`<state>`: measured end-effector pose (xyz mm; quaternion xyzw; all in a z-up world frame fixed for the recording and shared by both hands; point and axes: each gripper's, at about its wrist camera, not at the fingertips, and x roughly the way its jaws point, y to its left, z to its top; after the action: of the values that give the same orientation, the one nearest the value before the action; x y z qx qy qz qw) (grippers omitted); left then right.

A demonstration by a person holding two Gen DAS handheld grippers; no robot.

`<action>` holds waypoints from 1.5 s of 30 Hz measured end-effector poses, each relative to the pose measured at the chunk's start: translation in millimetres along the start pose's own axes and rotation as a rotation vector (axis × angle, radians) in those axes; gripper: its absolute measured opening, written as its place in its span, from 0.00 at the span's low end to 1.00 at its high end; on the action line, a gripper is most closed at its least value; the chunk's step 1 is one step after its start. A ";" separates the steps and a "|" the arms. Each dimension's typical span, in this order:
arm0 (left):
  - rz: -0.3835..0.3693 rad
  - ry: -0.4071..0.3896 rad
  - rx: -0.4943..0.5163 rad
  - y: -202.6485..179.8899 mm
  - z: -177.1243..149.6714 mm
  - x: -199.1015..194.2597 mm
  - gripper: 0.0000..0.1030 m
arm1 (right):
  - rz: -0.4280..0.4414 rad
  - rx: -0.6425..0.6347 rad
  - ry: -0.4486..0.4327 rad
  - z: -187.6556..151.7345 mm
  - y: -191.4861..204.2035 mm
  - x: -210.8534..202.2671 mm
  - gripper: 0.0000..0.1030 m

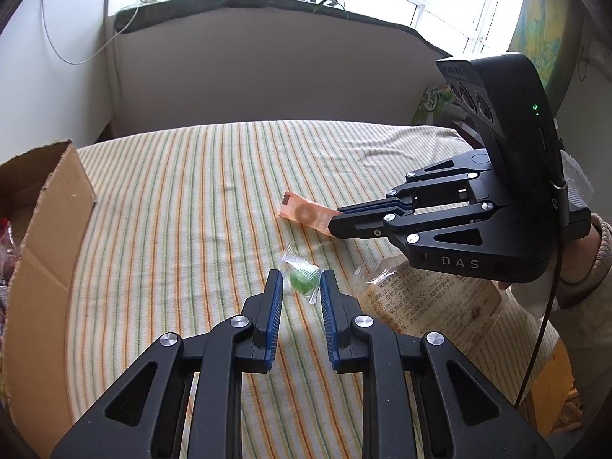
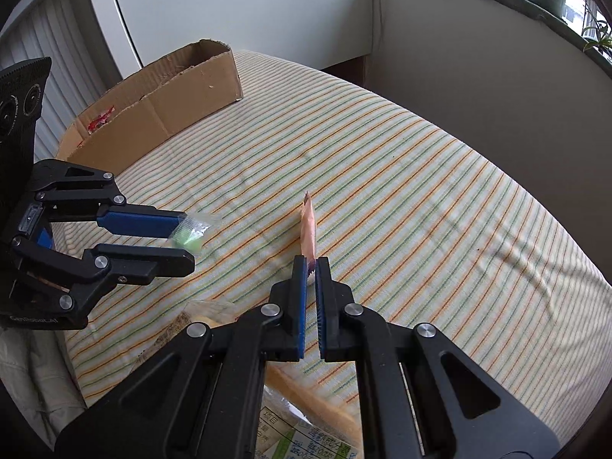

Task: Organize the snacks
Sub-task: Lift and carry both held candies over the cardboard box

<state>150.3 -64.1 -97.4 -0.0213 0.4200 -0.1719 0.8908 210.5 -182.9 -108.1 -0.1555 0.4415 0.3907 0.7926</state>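
Two tongs work over a striped cloth-covered surface (image 2: pixel 382 176), soft and faintly wrinkled, where snacks are being sorted toward a torn, corrugated cardboard box (image 2: pixel 183 88) at its far left corner, with red wrappers visible inside. Nearest the right tongs lies a clear, crinkled bread bag (image 1: pixel 432 302) printed with text, flat on the cloth. The right tongs (image 2: pixel 312 264) are clamped on the near end of a thin, flat orange sachet (image 1: pixel 304 214), which juts forward from the tips. The left tongs (image 1: pixel 302 281) stand apart on either side of a small green candy in a clear twist wrapper (image 1: pixel 300 277), not yet pinching it. Judged from here, the slick wrapper could squirt out as the tongs come together, and the sachet, held only by one end, could slip free on the way to the box.
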 end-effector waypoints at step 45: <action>-0.054 -0.236 0.059 -30.7 18.6 -112.4 0.18 | -0.294 0.286 -0.301 -41.6 64.6 -133.3 0.18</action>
<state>89.4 -58.5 3.5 -0.0264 0.3063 -0.2045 0.9293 96.9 -230.0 -15.6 -0.0444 0.3418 0.2236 0.9117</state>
